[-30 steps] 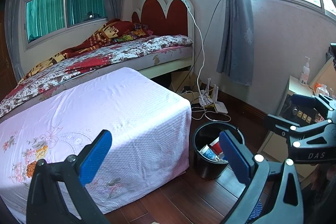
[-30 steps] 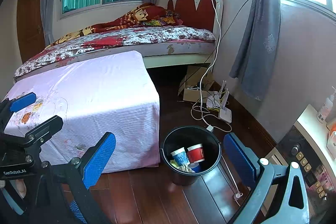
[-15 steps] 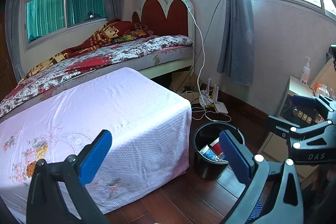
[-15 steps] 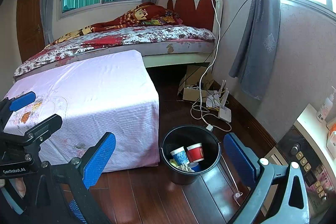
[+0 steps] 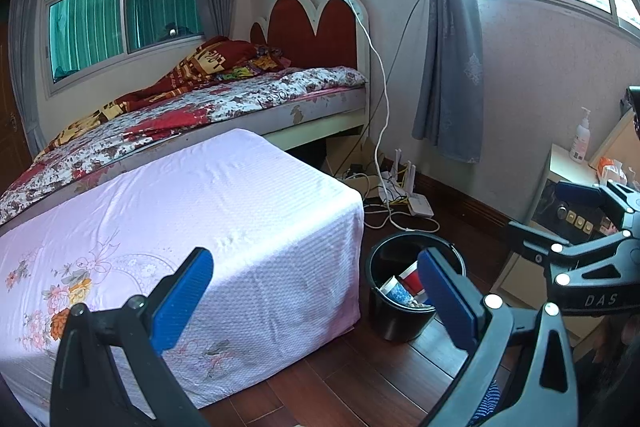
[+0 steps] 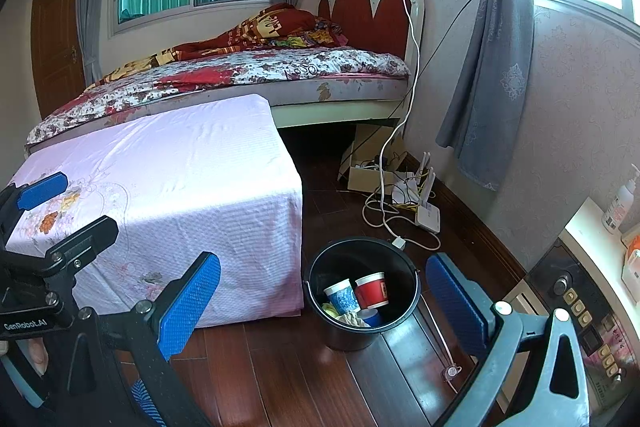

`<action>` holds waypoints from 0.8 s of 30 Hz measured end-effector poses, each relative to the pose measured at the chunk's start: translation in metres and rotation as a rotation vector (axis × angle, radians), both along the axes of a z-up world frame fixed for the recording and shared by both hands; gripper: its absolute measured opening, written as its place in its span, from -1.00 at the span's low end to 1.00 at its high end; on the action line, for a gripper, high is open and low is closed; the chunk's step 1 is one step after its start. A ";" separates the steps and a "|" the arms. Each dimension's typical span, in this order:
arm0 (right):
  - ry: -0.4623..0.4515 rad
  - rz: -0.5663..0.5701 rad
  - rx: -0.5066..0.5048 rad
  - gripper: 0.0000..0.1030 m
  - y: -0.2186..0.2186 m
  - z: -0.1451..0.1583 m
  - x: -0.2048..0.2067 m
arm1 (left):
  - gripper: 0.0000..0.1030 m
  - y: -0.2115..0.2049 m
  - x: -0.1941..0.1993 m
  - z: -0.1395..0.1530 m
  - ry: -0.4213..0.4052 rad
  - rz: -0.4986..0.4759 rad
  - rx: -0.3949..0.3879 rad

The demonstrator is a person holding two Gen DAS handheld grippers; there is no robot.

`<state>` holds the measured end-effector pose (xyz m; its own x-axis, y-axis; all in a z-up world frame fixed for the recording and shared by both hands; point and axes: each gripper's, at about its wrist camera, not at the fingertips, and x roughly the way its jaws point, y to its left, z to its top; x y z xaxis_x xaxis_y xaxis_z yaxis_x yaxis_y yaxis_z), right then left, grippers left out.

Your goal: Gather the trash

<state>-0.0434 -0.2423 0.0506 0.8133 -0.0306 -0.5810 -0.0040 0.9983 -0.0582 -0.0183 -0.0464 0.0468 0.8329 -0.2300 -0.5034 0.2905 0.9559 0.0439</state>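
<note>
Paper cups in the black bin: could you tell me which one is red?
The red paper cup with a white rim, right of the blue patterned cup.

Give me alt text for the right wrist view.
Open, empty right tongs frame a black bucket on the wooden floor, holding a red cup, a blue cup and scraps. A pink-sheeted mattress lies left of it.

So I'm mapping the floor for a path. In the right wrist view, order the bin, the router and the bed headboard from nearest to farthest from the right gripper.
1. Bin: on the floor just ahead of the right gripper.
2. Router: on the floor beyond the bin, near the wall.
3. Headboard: farthest, against the back wall.
</note>
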 end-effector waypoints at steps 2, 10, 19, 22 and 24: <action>0.001 -0.001 -0.002 1.00 0.001 -0.001 0.000 | 0.98 0.000 0.001 0.000 0.002 -0.001 0.000; 0.006 -0.002 -0.004 1.00 0.001 -0.002 -0.001 | 0.98 0.000 0.000 0.000 0.000 -0.002 0.001; 0.007 -0.003 -0.005 1.00 0.002 -0.002 -0.001 | 0.98 0.001 0.001 -0.001 0.001 -0.003 0.001; 0.008 -0.003 -0.004 1.00 0.002 -0.002 -0.001 | 0.98 0.001 0.001 0.000 0.001 -0.002 0.001; 0.008 -0.002 -0.004 1.00 0.001 -0.002 -0.001 | 0.98 0.000 0.001 0.000 0.000 -0.001 0.002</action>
